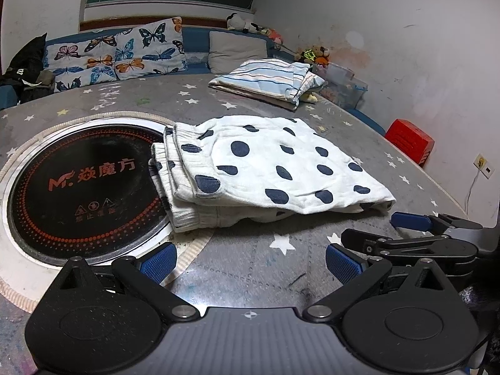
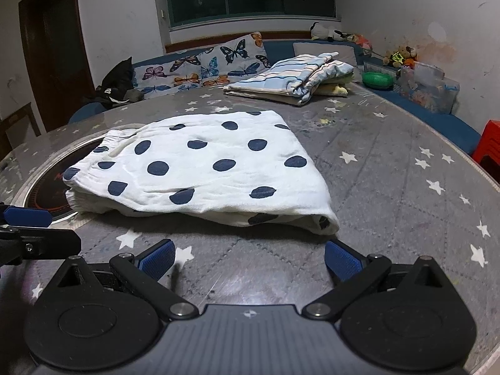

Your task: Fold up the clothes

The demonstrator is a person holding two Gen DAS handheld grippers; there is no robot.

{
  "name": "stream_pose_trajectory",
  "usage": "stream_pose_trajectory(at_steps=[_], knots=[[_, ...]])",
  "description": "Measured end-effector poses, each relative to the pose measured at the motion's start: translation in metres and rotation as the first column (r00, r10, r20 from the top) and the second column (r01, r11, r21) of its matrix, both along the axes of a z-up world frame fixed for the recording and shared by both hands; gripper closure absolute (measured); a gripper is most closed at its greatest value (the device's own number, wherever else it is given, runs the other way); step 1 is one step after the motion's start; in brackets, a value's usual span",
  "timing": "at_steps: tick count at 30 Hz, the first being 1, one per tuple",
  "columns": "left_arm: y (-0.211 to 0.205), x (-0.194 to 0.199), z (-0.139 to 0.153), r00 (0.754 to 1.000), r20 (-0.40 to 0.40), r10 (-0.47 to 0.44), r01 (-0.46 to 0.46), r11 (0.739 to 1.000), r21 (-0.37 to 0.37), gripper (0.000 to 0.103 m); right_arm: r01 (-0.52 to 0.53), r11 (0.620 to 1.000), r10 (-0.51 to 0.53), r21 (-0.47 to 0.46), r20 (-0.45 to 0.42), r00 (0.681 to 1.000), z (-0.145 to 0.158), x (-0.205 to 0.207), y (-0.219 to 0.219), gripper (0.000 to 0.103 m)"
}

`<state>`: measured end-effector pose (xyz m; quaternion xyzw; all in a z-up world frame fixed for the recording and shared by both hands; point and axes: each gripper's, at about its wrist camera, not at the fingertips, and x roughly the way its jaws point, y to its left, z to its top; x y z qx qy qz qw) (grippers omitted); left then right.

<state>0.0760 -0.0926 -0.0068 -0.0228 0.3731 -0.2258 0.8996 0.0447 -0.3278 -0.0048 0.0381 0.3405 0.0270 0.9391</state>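
Note:
A white garment with dark blue dots (image 1: 268, 168) lies folded on the grey star-patterned table (image 1: 250, 268); it also shows in the right wrist view (image 2: 203, 168). Its ribbed waistband end overlaps the black round cooktop (image 1: 81, 184). My left gripper (image 1: 250, 262) is open and empty, just short of the garment's near edge. My right gripper (image 2: 250, 262) is open and empty, also just short of the near edge, and it shows at the right in the left wrist view (image 1: 415, 231). A folded striped cloth (image 1: 268, 78) lies at the far side of the table.
A sofa with butterfly cushions (image 1: 115, 53) runs behind the table. Plush toys (image 2: 400, 54) and a clear plastic box (image 2: 428, 84) stand at the far right. A red stool (image 1: 409, 140) stands beside the table's right edge. A green bowl (image 2: 376, 79) sits near the striped cloth.

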Motion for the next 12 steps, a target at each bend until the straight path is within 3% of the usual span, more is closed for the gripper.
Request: stream_pose_trajectory(at_steps=[12], knots=[[0.0053, 0.0059, 0.0007, 1.000, 0.017, 0.012, -0.012, 1.000, -0.005, 0.000, 0.014, 0.999, -0.014, -0.030, -0.001, 1.000, -0.0010, 0.0081, 0.0039, 0.000]])
